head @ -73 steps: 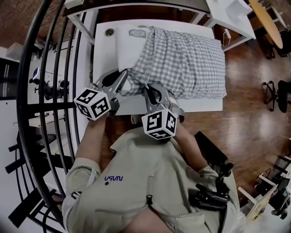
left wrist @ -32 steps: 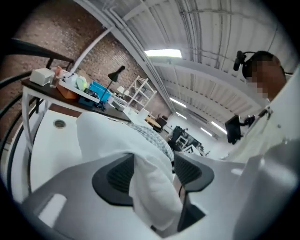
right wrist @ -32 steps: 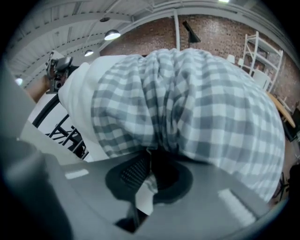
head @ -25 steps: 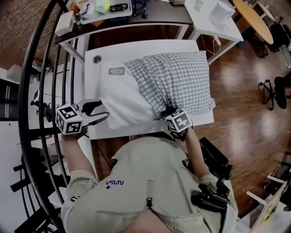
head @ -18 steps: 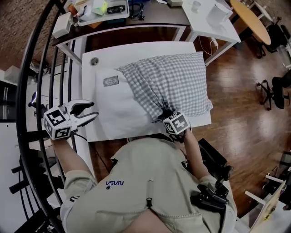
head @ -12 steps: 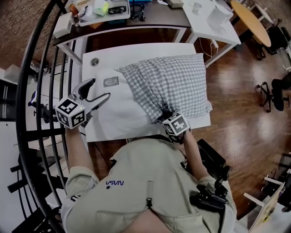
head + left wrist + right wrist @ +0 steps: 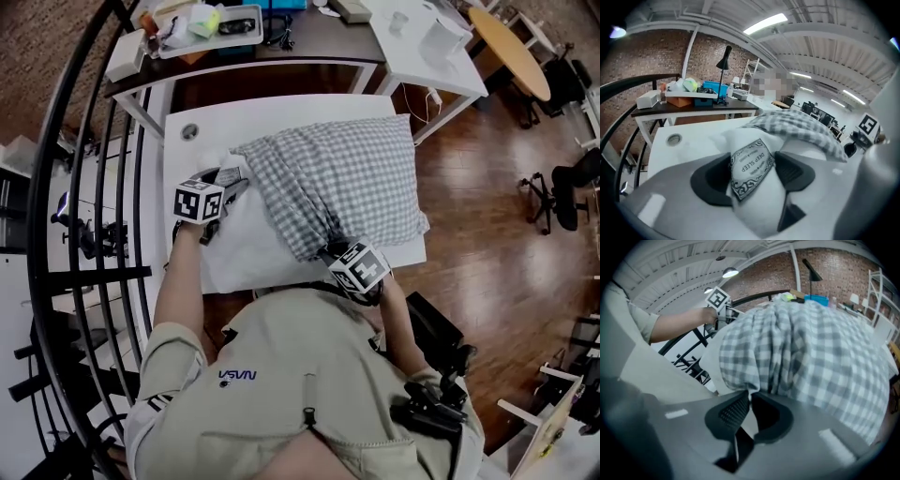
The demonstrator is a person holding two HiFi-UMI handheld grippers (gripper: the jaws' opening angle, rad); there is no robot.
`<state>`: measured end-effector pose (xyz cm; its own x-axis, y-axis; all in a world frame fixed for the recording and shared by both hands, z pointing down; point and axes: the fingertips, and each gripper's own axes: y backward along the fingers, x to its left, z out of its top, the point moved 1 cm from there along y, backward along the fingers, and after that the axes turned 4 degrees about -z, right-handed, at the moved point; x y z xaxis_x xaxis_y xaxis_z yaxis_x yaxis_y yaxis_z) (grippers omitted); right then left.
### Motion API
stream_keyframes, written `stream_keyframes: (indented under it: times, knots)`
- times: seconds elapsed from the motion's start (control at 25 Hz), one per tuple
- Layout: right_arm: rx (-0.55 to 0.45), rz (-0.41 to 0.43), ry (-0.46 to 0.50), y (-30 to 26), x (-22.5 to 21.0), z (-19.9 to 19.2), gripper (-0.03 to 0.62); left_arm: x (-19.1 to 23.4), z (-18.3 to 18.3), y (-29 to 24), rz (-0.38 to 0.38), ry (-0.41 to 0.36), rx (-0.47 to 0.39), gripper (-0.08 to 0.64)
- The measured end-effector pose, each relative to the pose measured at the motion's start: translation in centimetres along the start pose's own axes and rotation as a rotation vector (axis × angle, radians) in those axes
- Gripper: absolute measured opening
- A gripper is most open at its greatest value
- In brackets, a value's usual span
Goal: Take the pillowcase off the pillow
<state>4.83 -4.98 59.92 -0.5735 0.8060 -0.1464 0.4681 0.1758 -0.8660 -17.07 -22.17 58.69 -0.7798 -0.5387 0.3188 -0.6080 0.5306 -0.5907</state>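
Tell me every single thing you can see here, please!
pillow: one, white, on the near table, its left part bare.
pillowcase: one, grey-and-white check, over the pillow's right part.
table: one, white, under the pillow.
desk: one, dark, behind the table, cluttered.
railing: one, black, at the left.
floor: brown wood, at the right.
left gripper: one, grey; its jaws have just been closing and press the pillow's labelled corner between them.
right gripper: one, grey, shut on the pillowcase's near edge.
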Motion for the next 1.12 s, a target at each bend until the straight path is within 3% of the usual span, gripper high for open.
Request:
stream_keyframes:
  times: [0.08,0.16,0.28,0.44,0.52,0.64,0.8,0.84,0.88,0.92,1.12]
  knots:
    - [-0.021,0.013,0.099,1.8,0.9,1.9,0.025,-1.5,0.2,0.6,-0.01,-0.064,-0.034,0.161]
    - [-0.095,0.004,0.174,4.0,1.2,4.9,0.025,-3.0,0.8,1.4,0.005,-0.14,-0.073,0.045]
    - [-0.279,-0.058,0.187,7.0,-0.1,11.1,0.025,-5.4,1.2,2.5,0.04,-0.24,-0.129,0.017]
    - [-0.42,-0.217,0.151,6.9,-4.6,18.3,0.117,-8.4,1.5,4.6,0.08,-0.333,-0.219,0.014]
    - [-0.405,-0.255,0.147,5.2,-6.0,20.8,0.12,-10.1,1.3,5.6,0.083,-0.365,-0.249,0.014]
    - [-0.333,-0.279,0.216,2.2,-6.3,24.3,0.163,-12.4,1.6,6.7,0.081,-0.413,-0.297,0.014]
    - [-0.138,-0.238,0.275,-2.6,-6.6,25.2,0.187,-14.5,2.5,8.1,0.087,-0.481,-0.348,0.014]
    - [-0.106,-0.219,0.274,-3.3,-6.6,24.9,0.175,-14.8,2.6,8.4,0.089,-0.487,-0.353,0.014]
    - [-0.092,-0.221,0.276,-3.6,-6.7,25.0,0.06,-15.0,2.7,8.8,0.089,-0.489,-0.363,0.014]
    - [-0.091,-0.244,0.283,-3.5,-7.0,25.2,0.03,-15.1,2.9,9.3,0.088,-0.489,-0.378,0.014]
    - [-0.135,-0.477,0.294,-0.2,-12.9,26.9,0.023,-16.4,6.1,13.2,0.053,-0.418,-0.549,0.012]
